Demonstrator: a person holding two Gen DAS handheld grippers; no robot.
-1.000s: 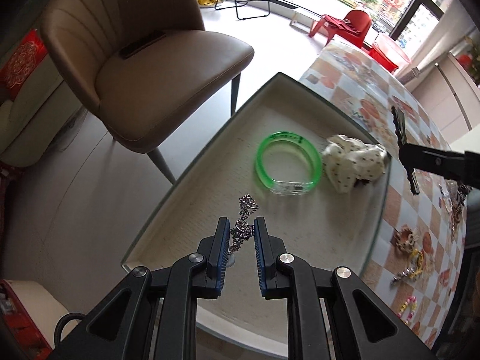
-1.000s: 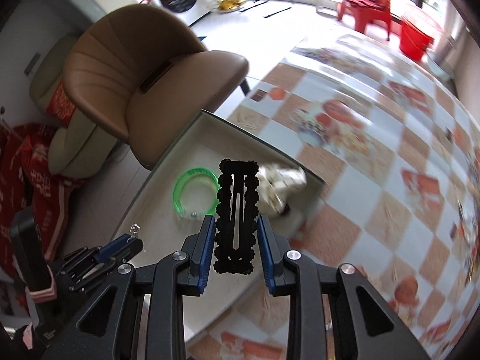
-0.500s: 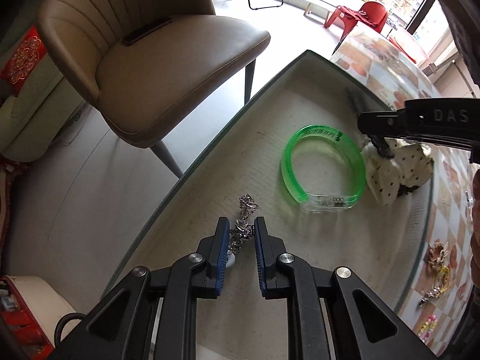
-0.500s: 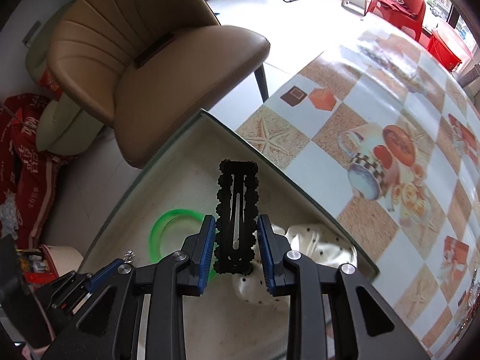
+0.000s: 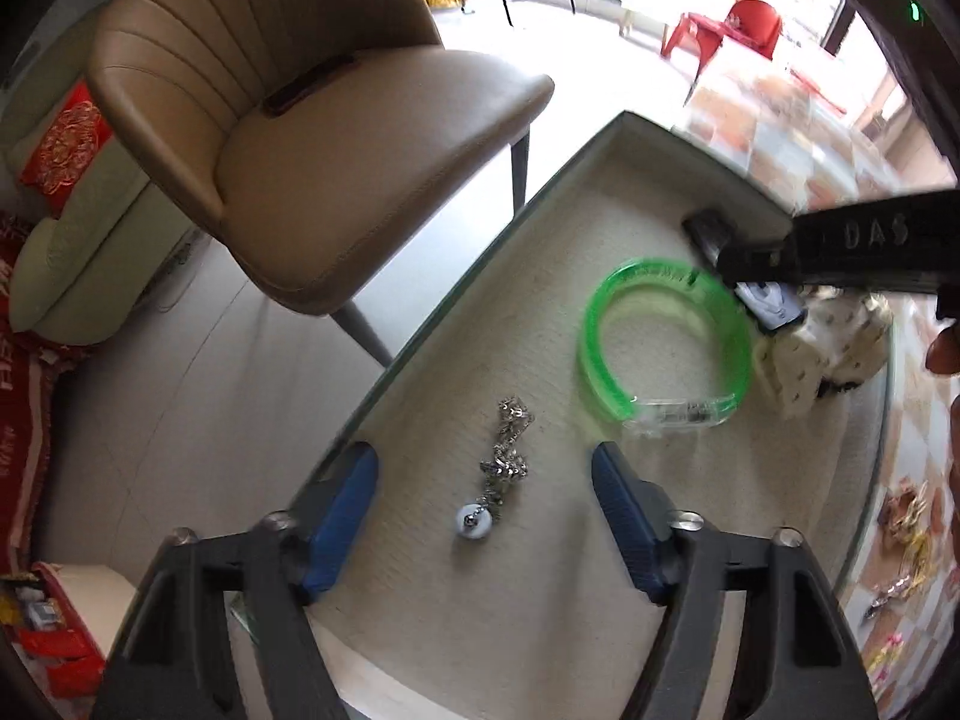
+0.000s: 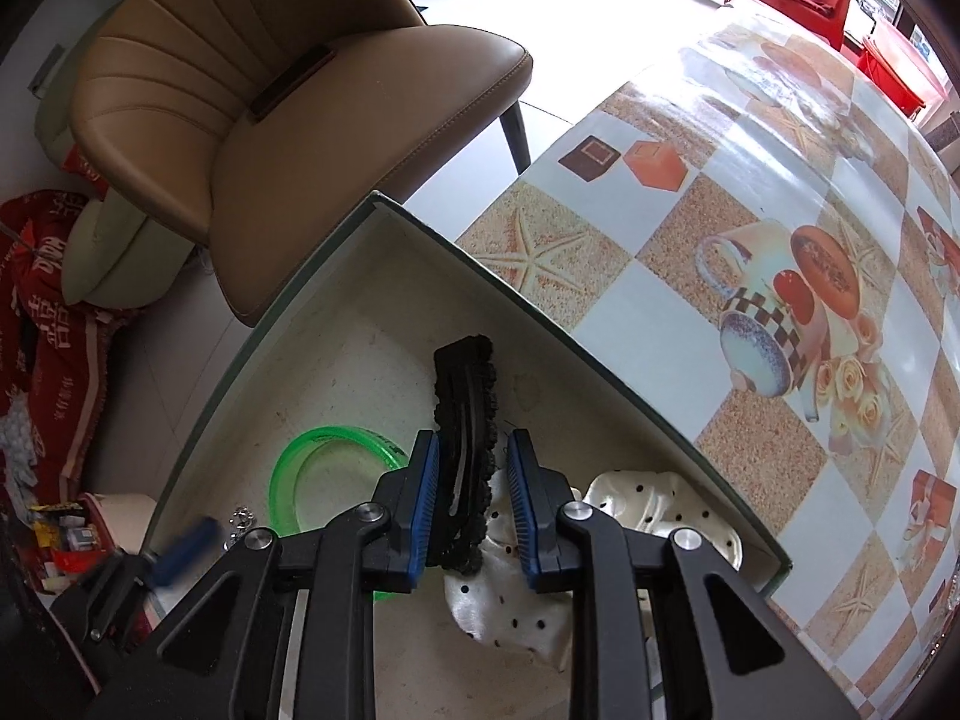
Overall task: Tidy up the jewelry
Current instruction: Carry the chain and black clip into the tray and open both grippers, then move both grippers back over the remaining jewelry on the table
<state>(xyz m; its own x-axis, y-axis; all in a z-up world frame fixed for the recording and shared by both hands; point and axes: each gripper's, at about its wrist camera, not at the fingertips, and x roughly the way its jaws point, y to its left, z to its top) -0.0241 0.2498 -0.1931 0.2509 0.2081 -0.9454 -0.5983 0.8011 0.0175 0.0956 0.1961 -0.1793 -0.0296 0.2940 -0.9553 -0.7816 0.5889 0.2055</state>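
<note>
A silver chain necklace (image 5: 501,471) with a white pendant lies on the beige tray (image 5: 540,630), between the wide-open pads of my left gripper (image 5: 485,510). A green bangle (image 5: 663,339) lies beyond it, next to a white polka-dot scrunchie (image 5: 831,339). My right gripper (image 6: 471,495) hangs over the tray's far part with a black hair clip (image 6: 465,414) between its pads; the jaws have parted a little and the clip tilts, its tip near the tray floor. The bangle (image 6: 327,462) and the scrunchie (image 6: 654,501) lie under that gripper.
The tray sits at the corner of a table with a patterned cloth (image 6: 780,210). A tan chair (image 5: 312,120) stands just beyond the tray's edge. More jewelry (image 5: 906,534) lies on the cloth to the tray's right.
My left gripper opened and let the necklace go onto the tray. My right gripper came down over the tray with the hair clip and its jaws loosened slightly.
</note>
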